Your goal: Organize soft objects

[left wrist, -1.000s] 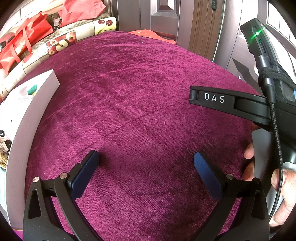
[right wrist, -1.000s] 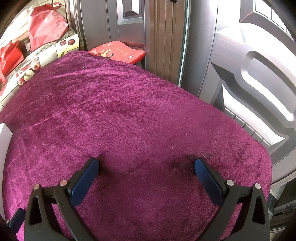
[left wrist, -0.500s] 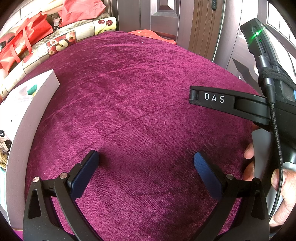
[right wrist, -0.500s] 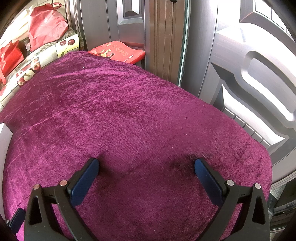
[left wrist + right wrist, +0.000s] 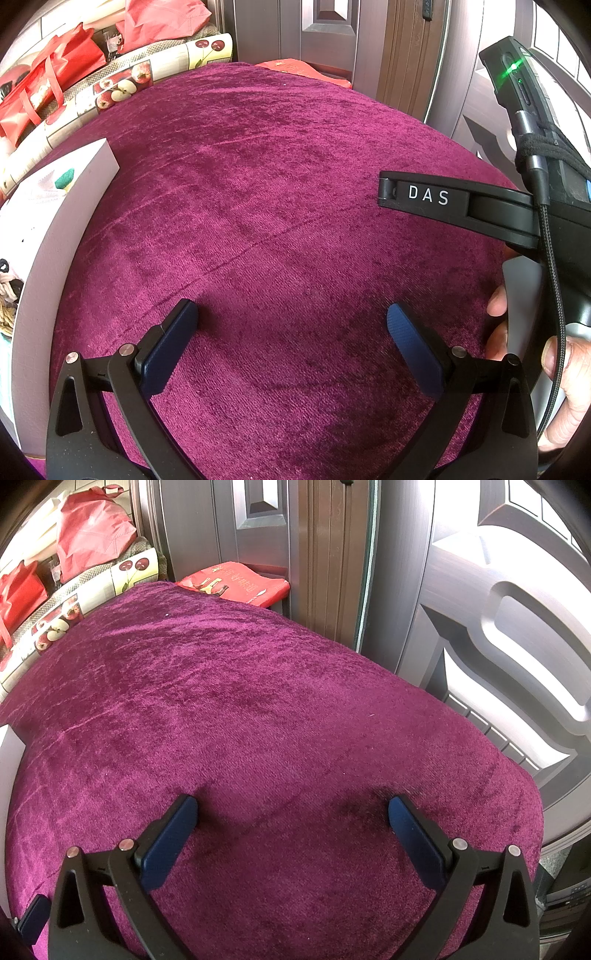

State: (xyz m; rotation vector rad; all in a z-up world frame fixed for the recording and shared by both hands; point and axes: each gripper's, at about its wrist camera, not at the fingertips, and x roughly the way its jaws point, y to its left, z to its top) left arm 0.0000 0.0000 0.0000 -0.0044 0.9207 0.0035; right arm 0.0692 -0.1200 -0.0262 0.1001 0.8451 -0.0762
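My left gripper (image 5: 291, 314) hangs open over a purple velvet cloth (image 5: 277, 184), with nothing between its blue pads. A white box (image 5: 55, 229) stands at the left edge of the left wrist view; soft items lie inside it, among them a green and white piece (image 5: 63, 178) and a black and white one (image 5: 9, 280), mostly cut off. My right gripper (image 5: 293, 806) is open too, above the same cloth (image 5: 240, 701). In the left wrist view the other gripper's black body marked DAS (image 5: 454, 201) reaches in from the right, held by a hand (image 5: 554, 369).
Red bags (image 5: 44, 88) and a fruit-patterned roll (image 5: 147, 74) lie beyond the cloth's far left edge. A flat red packet (image 5: 236, 581) sits at the far end by a metal door (image 5: 498, 609). The cloth's right edge drops off close to the door.
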